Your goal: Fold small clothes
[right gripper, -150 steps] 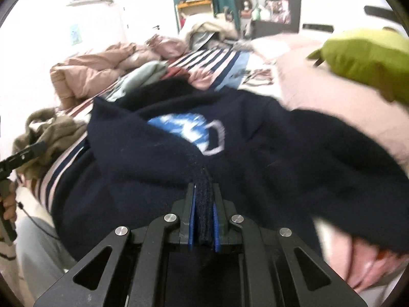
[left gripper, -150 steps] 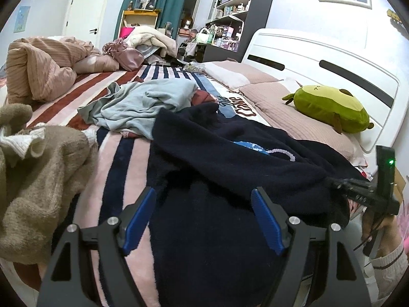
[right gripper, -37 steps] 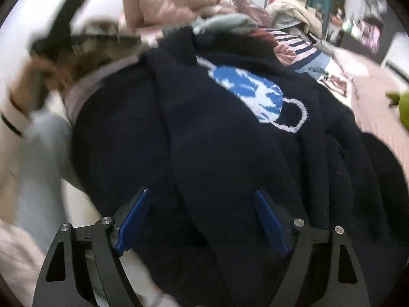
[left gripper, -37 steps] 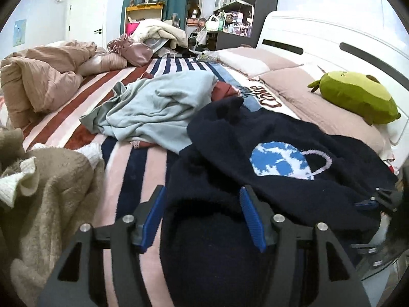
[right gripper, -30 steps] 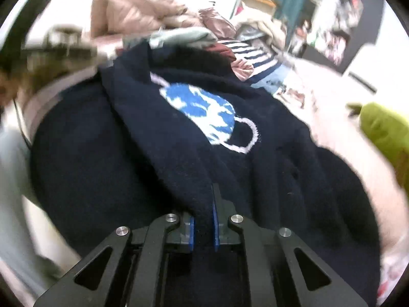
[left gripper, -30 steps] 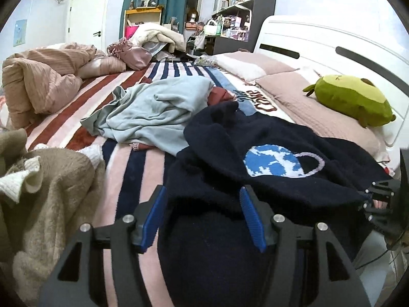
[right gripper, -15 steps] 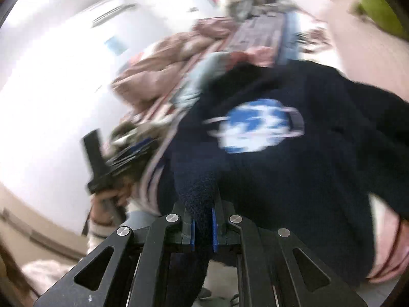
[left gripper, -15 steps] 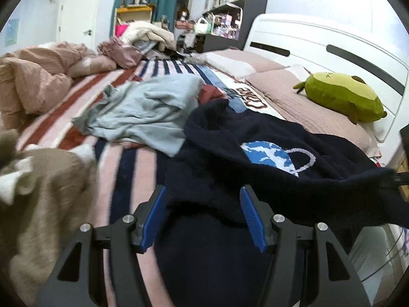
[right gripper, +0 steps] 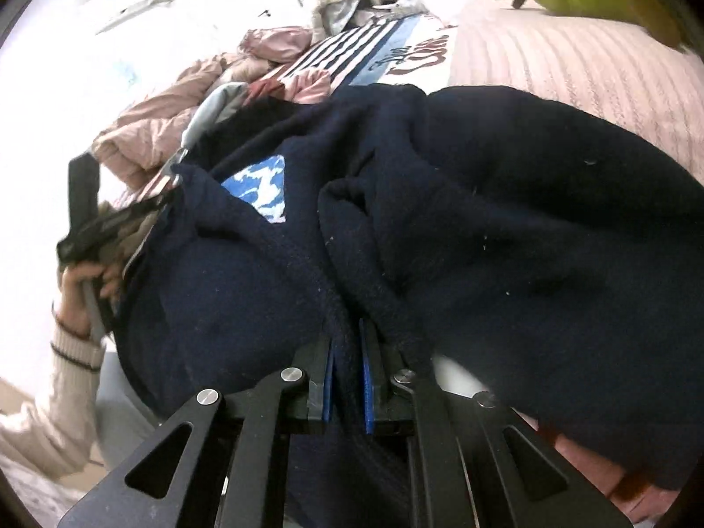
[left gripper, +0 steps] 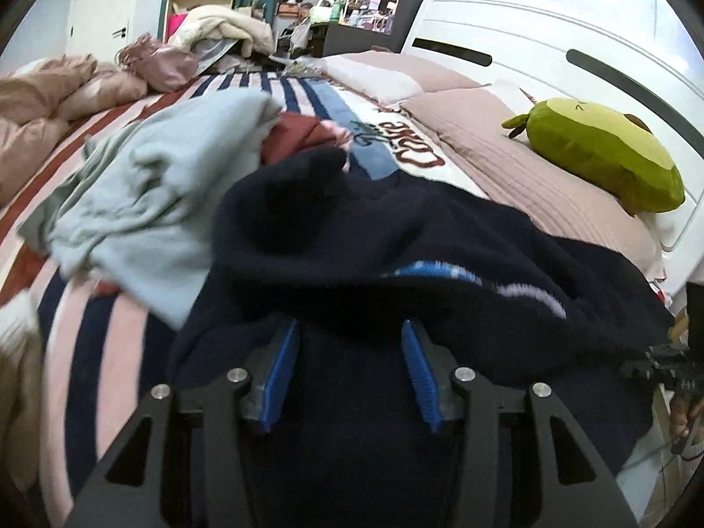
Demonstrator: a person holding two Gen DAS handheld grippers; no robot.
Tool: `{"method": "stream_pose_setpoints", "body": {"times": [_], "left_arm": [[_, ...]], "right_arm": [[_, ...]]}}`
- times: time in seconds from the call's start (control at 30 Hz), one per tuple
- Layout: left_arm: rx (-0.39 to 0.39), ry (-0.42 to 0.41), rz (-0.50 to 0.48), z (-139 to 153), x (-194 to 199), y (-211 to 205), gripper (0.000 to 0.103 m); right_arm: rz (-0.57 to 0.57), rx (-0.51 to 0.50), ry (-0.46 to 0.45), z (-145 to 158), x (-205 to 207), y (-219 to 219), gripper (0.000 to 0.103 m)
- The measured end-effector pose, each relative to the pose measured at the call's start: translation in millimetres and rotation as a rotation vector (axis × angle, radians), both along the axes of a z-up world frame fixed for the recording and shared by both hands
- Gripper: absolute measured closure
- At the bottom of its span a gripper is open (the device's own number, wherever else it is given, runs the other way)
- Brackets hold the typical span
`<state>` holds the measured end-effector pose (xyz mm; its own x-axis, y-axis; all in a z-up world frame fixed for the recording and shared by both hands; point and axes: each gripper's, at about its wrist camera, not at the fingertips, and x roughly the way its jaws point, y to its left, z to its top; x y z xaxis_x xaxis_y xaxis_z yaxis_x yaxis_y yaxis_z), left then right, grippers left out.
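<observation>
Navy sweater (left gripper: pixel 440 237) lies bunched at the near edge of the bed (left gripper: pixel 110 321), blue-and-white print (left gripper: pixel 433 272) partly folded under a raised ridge of fabric. Left gripper (left gripper: pixel 347 367) spread wide, blue pads (left gripper: pixel 279 369) either side of the sweater's near part, nothing pinched; fabric sits between and under the fingers. Right gripper (right gripper: pixel 347 378) pressed together on a thick fold of the sweater (right gripper: pixel 484 242), cloth squeezed between its blue pads (right gripper: pixel 366 376). In the right wrist view the left gripper (right gripper: pixel 110 220) shows at the sweater's far left side, held by a hand (right gripper: pixel 81 284) in a cream cuff; whether it touches the cloth there, cannot tell. Print (right gripper: pixel 262 191) shows as a blue patch near that side.

Light blue garment (left gripper: pixel 145 185) crumpled just beyond the sweater toward the middle of the bed, a red-brown piece (left gripper: pixel 299 136) touching it. Green plush (left gripper: pixel 603 154) on the pink pillow (left gripper: pixel 519 154) by the white headboard (left gripper: pixel 550 53). Pink quilt (left gripper: pixel 39 110) heaped at the far left edge of the bed.
</observation>
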<state>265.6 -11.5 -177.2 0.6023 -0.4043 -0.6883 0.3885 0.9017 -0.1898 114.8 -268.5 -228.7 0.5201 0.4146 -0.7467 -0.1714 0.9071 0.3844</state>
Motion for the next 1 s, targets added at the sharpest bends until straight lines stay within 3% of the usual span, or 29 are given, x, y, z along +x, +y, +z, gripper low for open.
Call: {"method": "stream_pose_setpoints", "body": {"times": [0.1, 0.23, 0.3, 0.33, 0.4, 0.53, 0.73, 0.87, 1.0], "left_arm": [[-0.001, 0.052, -0.029, -9.6, 17.5, -17.6, 0.058], [0.022, 0.069, -0.048, -15.5, 18.2, -29.5, 0.058], [0.009, 0.037, -0.058, -5.2, 5.3, -27.8, 0.056], [0.005, 0.019, -0.064, 0.9, -1.3, -25.9, 0.051], [0.014, -0.021, -0.052, 16.4, -23.7, -21.8, 0.048], [0.007, -0.074, -0.031, 36.8, -67.5, -11.6, 0.042], [-0.022, -0.113, 0.01, 50.2, -112.0, 6.3, 0.041], [-0.014, -0.135, 0.047, 54.2, -128.5, 15.3, 0.04], [-0.047, -0.155, 0.064, 62.9, -137.5, 25.8, 0.04]], "right_arm": [[0.031, -0.017, -0.002, 0.9, 1.3, -6.9, 0.093], [-0.049, 0.063, -0.046, 13.6, -20.0, -35.6, 0.075], [-0.139, -0.017, -0.091, 25.8, -39.0, -52.9, 0.043], [-0.206, -0.075, -0.128, 33.9, -53.1, -65.3, 0.042], [-0.273, -0.082, -0.135, 38.9, -69.5, -84.1, 0.042], [-0.368, 0.084, -0.007, 12.2, -88.6, -125.8, 0.039], [-0.526, 0.364, -0.051, -7.1, -115.3, -140.2, 0.039], [-0.529, 0.301, -0.037, -17.5, -121.8, -128.7, 0.041], [-0.614, 0.377, -0.154, -23.1, -115.5, -144.1, 0.041]]}}
